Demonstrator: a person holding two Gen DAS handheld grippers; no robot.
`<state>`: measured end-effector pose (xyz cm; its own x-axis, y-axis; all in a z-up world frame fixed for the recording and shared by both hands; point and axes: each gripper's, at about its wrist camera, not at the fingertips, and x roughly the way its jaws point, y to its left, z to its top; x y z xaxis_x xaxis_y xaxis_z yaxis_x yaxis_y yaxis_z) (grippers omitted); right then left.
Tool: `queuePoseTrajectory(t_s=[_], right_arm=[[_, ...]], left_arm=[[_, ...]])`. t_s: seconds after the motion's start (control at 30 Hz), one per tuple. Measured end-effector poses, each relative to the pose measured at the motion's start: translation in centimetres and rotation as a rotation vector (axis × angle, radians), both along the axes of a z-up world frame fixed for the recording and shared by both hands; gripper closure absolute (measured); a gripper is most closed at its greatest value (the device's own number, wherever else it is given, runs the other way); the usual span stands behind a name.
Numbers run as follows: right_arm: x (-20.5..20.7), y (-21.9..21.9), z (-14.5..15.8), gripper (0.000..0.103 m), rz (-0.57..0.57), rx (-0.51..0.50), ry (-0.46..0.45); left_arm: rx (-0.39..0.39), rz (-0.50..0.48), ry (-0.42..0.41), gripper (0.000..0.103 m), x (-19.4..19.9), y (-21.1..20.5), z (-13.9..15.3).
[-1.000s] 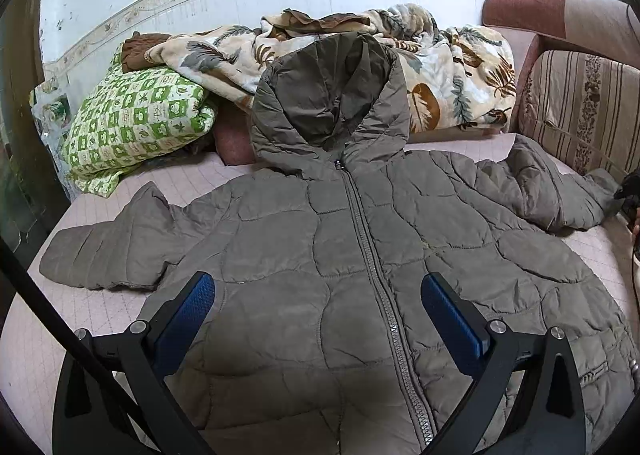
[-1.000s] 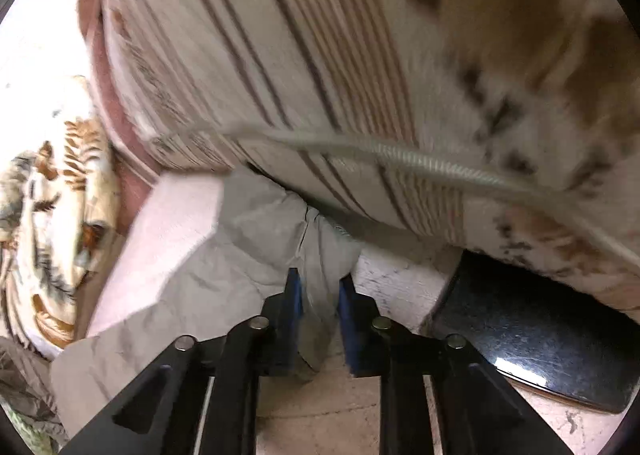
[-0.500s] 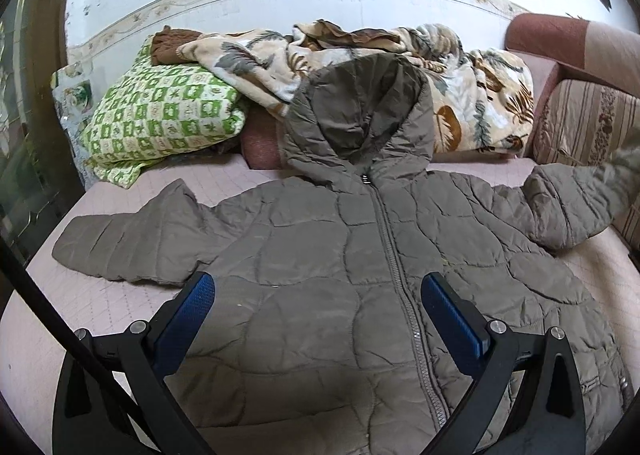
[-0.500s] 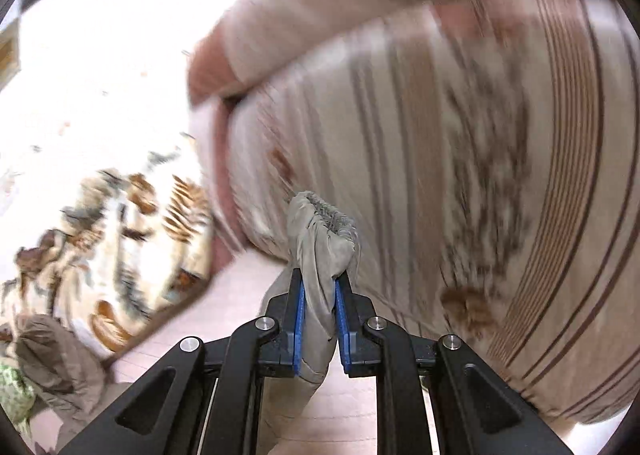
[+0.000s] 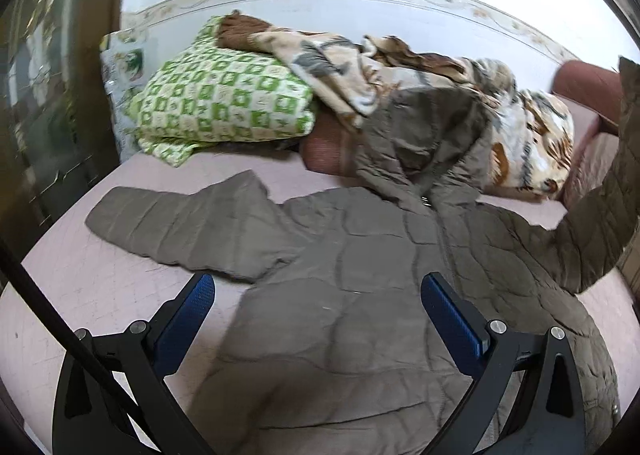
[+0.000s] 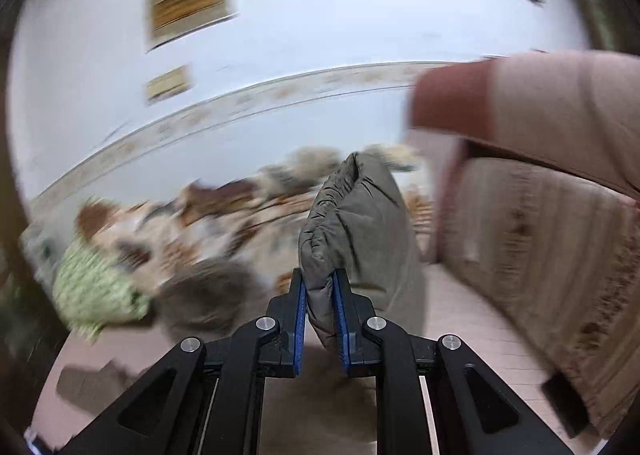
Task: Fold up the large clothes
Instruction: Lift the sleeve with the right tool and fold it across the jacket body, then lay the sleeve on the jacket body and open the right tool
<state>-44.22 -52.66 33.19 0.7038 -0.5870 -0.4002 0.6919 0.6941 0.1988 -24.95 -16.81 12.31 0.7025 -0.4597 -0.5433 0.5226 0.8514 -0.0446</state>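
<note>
Across the lower middle of the left view, the olive quilted hooded jacket [image 5: 360, 295] lies unfolded on the pink bed [image 5: 100, 275], left gripper [image 5: 316, 319] spread empty, right gripper [image 6: 320, 319] pinching its raised sleeve cuff [image 6: 352, 215]: folding barely begun.

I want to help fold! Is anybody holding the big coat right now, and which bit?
Yes. The right hand-held gripper is shut on the jacket, pinching the cuff end of its sleeve and lifting it. The left hand-held gripper is open, holding nothing.

Soft even daylight, no hard shadows; right wrist view motion-smeared (left sharper); fisheye edges bowed, dark.
</note>
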Motion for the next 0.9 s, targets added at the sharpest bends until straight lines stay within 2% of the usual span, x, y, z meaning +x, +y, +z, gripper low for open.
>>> queuePoseTrajectory(t_s=[0.1,0.2,0.27,0.37,0.5,0.6,0.7,0.8,0.9], right_arm=[[4.8,4.4,-1.2,0.089,0.115,-0.019,0.054],[9.0,7.7,-4.0,0.089,0.215,-0.031,0.12],[11.6,9.6,-6.9,0.089,0.272,-0.007,0.166],[15.6,12.3,-13.0,0.089,0.339,0.052,0.251],[18.5,15.5,-21.5,0.09,0.403,0.162,0.325],[20.3,17.7,-25.3,0.09,0.447,0.183,0.353],[21.6,18.8,-27.6,0.088,0.462,0.223,0.402],[22.1,19.1,-27.7,0.08,0.52,0.261,0.438],[20.0,18.3,-24.9,0.065,0.603,0.307,0.342]], left_arm=[[-0.005,0.036,0.009,0.0,1.0,1.5,0.0],[-0.029,0.065,0.048,0.0,2.1,3.0,-0.1],[-0.044,0.084,0.078,0.0,2.9,3.8,-0.3],[-0.049,0.107,0.094,0.0,3.6,4.3,-0.5],[-0.055,0.127,0.103,0.0,4.1,4.6,-0.6],[-0.053,0.128,0.108,0.0,4.3,4.4,-0.6],[-0.048,0.127,0.101,0.0,4.3,4.2,-0.6],[-0.053,0.129,0.1,0.0,4.5,4.3,-0.5],[-0.059,0.132,0.115,0.0,4.9,4.2,-0.7]])
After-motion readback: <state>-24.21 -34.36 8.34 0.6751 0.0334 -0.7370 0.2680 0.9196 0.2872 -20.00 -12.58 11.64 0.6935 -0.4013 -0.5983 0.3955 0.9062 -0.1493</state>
